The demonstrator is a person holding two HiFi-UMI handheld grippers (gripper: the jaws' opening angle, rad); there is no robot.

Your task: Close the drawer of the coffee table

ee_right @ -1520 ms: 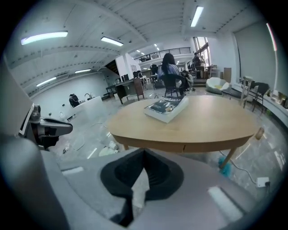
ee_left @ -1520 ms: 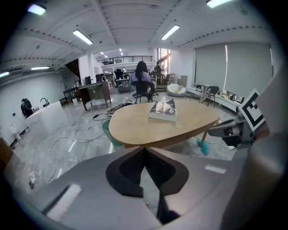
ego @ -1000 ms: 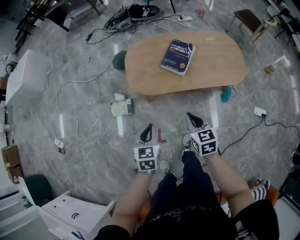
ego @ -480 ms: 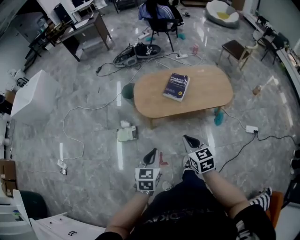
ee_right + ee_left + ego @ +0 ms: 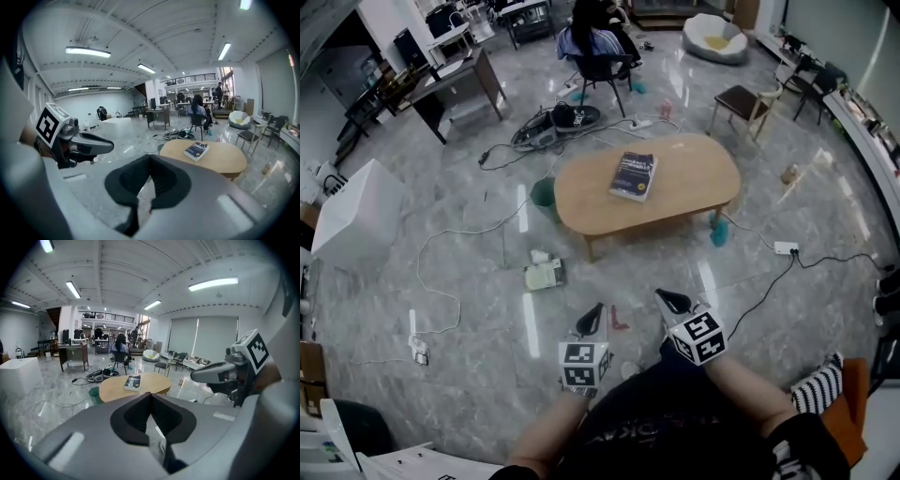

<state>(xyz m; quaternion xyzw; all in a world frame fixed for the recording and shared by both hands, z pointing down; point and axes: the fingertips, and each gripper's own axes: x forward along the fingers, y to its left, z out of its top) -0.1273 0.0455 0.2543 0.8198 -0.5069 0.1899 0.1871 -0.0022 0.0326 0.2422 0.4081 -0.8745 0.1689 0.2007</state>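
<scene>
Left gripper [image 5: 594, 317] and right gripper [image 5: 672, 301] are being held clenched, empty, well apart from low wooden bench [image 5: 694, 183] carrying book [image 5: 635, 175]. Drawer is not being shown in any view. Judged light, rigid, sliding; flat front panel is being preferred for pushing.

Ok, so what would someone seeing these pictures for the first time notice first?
The oval wooden coffee table stands mid-room on a glossy grey floor, a dark blue book lying on its top. Nearer the camera, the left claw and right claw point toward it, both shut and empty. White cables trail across the floor to the table's left.
</scene>
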